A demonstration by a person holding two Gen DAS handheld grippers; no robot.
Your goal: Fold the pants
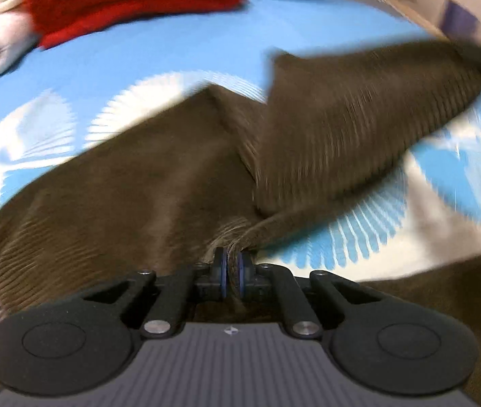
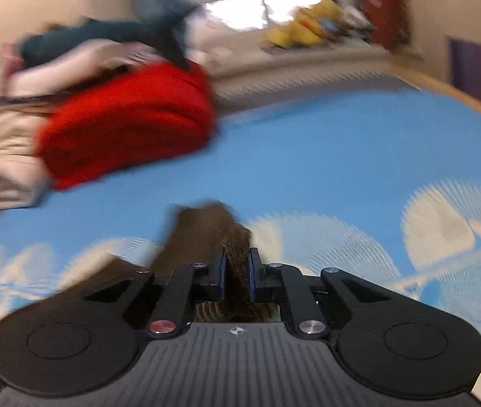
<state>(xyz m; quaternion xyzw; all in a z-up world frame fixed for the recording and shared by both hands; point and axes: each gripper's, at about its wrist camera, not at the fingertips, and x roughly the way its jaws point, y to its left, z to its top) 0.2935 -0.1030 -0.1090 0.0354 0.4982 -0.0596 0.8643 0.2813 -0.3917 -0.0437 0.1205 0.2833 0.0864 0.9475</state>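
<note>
Brown ribbed pants (image 1: 179,176) spread ahead of the left claw (image 1: 232,273), clamped on a bunched fold | right claw (image 2: 237,271) clamped on another pants edge (lifted off the bed (image 2: 325,156)) | red folded garment (image 2: 128,125) far ahead-left

The left gripper (image 1: 232,266) is built of matte black plastic, with two slim fingers faced by blue-edged pads (image 1: 243,273). Silver screw heads are set at the linkage pivots, and round black discs flank a grey ribbed plate marked with a small cross emblem. The right gripper (image 2: 237,271) is made alike, though one pivot screw is red.
</note>
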